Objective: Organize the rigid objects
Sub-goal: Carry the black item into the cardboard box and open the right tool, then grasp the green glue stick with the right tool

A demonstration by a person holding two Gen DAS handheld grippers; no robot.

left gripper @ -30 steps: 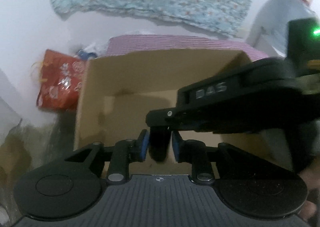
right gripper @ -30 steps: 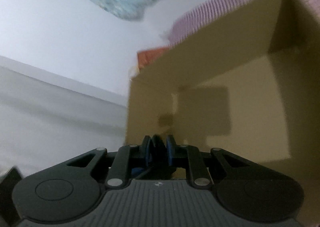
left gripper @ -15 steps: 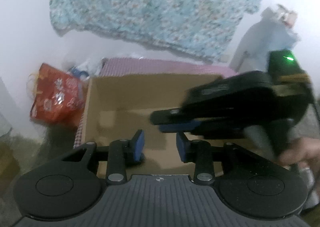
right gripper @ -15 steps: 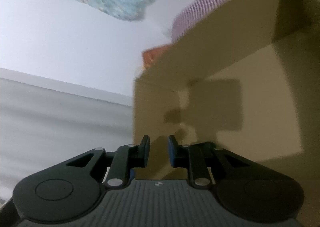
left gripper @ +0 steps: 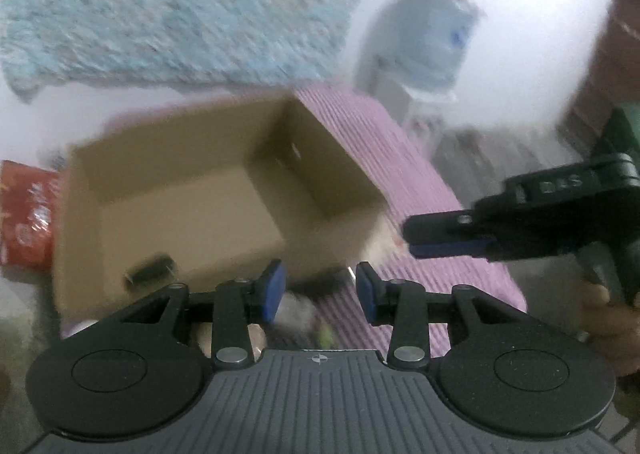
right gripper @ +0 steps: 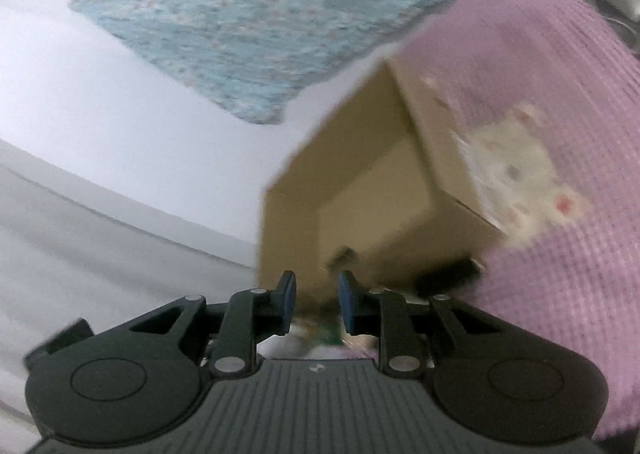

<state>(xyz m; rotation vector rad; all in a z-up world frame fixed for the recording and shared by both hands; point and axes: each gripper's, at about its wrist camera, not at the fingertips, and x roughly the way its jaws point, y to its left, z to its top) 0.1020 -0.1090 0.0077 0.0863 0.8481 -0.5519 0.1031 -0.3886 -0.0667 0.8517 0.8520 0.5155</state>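
Against the back wall: a pale blue patterned cloth point(left gripper: 180, 5) hangs wide across the white wall, blurred in both views.
Purple mat: a ribbed pinkish-purple cover point(left gripper: 400, 157) runs under and beside the box, stretching toward the right gripper.
Cardboard box: big open brown box point(left gripper: 192, 209) sits on the mat, open top facing us, its near right corner just ahead of the left gripper's fingers.
Water bottle: large pale blue bottle point(left gripper: 424, 37) stands well back to the right on a white stand, too blurred for detail.
Red bag: red printed bag point(left gripper: 24, 213) right beside the box's left wall.
Left gripper: left gripper point(left gripper: 320, 286) is low over the box's near edge, blue pads apart and spreading wider as we watch, nothing pinched between them.
Right gripper: right gripper point(left gripper: 452, 238) off to the right over the mat, well clear of the box in the left view; its own camera shows the blue pads parted and widening too, nothing between them.
Hand: fingers of the person's hand point(left gripper: 612, 318) wrap the right gripper's handle.
Dark object: small dark rigid object point(left gripper: 150, 272) lies on the box floor near the front left corner, touching neither gripper.
Clutter: small blurred items point(left gripper: 304, 314) sit just below the left gripper's pads; can't tell what they are.
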